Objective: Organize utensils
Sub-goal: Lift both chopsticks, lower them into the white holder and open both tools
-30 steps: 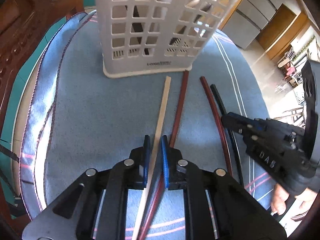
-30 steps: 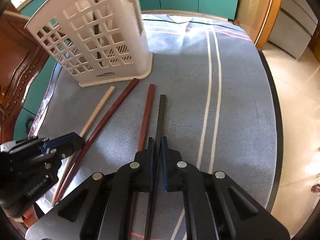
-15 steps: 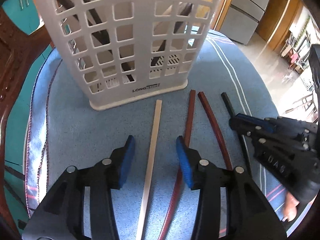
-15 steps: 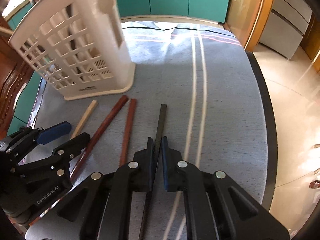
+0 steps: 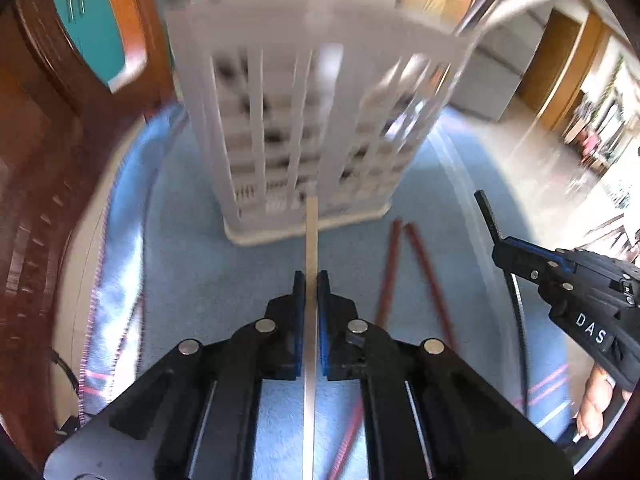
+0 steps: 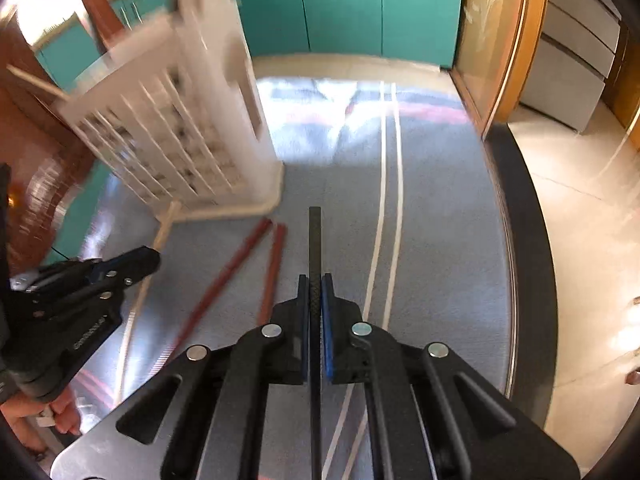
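Note:
My left gripper (image 5: 311, 280) is shut on a pale wooden chopstick (image 5: 311, 236) and holds it lifted, its tip pointing at the base of the white lattice utensil basket (image 5: 304, 120). My right gripper (image 6: 315, 280) is shut on a black chopstick (image 6: 315, 240), also raised off the cloth. Two dark red chopsticks (image 5: 404, 272) lie side by side on the blue tablecloth (image 5: 192, 264) between the grippers; they also show in the right wrist view (image 6: 256, 256). The basket (image 6: 180, 128) stands upright at the far left there, with sticks inside it.
The round table's dark edge (image 6: 528, 264) curves along the right, with tiled floor beyond. A carved wooden chair (image 5: 36, 184) stands close on the left. Teal cabinets (image 6: 344, 4) are behind the table. The view is motion-blurred.
My left gripper opened, then closed on the pale chopstick and lifted it towards the basket. My right gripper has risen with the black chopstick held.

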